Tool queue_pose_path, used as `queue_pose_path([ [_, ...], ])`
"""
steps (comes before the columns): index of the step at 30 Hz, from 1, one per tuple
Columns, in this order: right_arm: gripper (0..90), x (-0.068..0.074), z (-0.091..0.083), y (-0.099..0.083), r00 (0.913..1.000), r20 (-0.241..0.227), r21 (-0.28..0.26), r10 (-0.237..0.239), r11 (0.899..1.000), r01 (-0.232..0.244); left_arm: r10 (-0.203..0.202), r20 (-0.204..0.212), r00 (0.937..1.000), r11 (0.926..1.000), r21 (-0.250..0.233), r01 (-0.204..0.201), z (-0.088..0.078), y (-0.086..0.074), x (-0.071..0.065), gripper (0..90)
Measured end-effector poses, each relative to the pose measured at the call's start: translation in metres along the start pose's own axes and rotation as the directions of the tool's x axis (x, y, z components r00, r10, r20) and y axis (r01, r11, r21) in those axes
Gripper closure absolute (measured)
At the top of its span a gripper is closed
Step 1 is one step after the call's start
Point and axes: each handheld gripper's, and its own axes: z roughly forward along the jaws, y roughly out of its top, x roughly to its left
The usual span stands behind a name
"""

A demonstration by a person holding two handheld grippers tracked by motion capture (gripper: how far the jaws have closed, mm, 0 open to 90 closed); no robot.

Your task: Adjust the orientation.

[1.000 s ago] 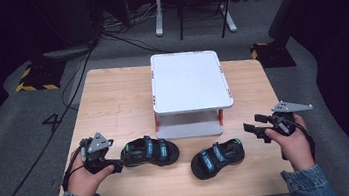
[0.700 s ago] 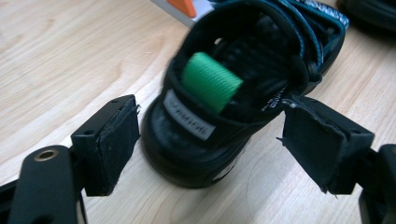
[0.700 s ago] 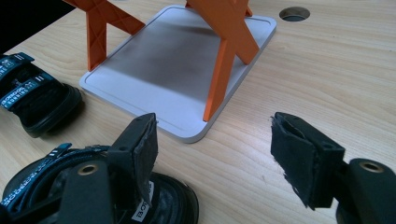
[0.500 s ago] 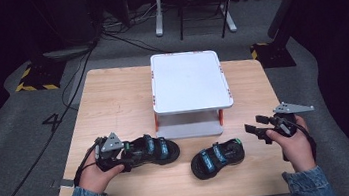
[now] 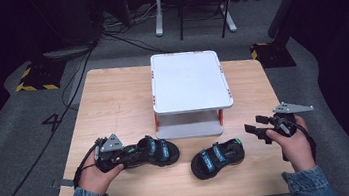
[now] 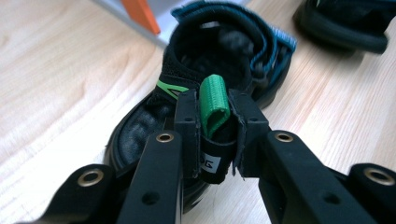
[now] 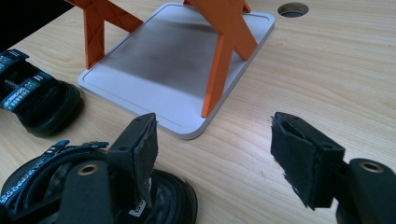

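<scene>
Pale wood runs bare across the far-left part of the counter (image 5: 112, 100), and a narrower bare strip lies along the right edge, so there is open room on both sides of the white two-tier stand (image 5: 188, 81) that sits against the middle of the far edge on orange legs. Two black sandals with blue straps lie near the front edge, one claw for each. The left sandal (image 5: 156, 151) lies just in front of the stand's near-left corner, its long axis roughly along the front edge, heel toward the left edge and toe toward the middle. The left claw (image 6: 215, 135) has just been closing and is now clamped on the green heel loop (image 6: 214, 105) of that sandal, the pads pressing the loop and the heel strap from both sides; the hand holding it rests close to the front-left corner. The right sandal (image 5: 218, 157) lies a little apart from the first, nearer the front edge, slightly angled, its long axis running left to right with the right end turned a touch toward the stand. The right claw (image 5: 262, 128) hovers near the right edge with its jaws wide apart and nothing between them, just beside that sandal's right end.
</scene>
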Motion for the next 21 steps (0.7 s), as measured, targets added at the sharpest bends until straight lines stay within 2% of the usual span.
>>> queue_pose_path([
  [5,32.8,0.0,-0.001,0.0,1.0,0.002,-0.001,-0.001,1.0,0.001,0.007,-0.011,0.9999,0.9975,-0.07,-0.008,-0.011,0.008,-0.004,76.7],
  [6,32.8,0.0,-0.001,0.0,1.0,0.003,-0.001,0.0,1.0,0.0,0.016,-0.018,0.9997,0.9969,-0.077,-0.017,-0.013,0.01,-0.004,77.0],
  [14,32.8,0.002,-0.007,-0.008,0.9999,0.016,0.005,-0.001,1.0,0.001,-0.006,-0.039,0.9992,0.9906,-0.137,0.0,-0.017,0.027,-0.009,78.6],
  [17,32.8,0.003,-0.012,-0.011,0.9996,0.028,0.004,0.006,1.0,-0.006,0.009,-0.047,0.9989,0.9881,-0.153,-0.016,-0.017,0.035,-0.012,79.3],
  [21,32.8,0.003,-0.019,-0.017,0.9991,0.041,0.002,0.013,1.0,-0.013,0.013,-0.036,0.9993,0.9799,-0.199,-0.02,-0.017,0.045,-0.016,79.9],
])
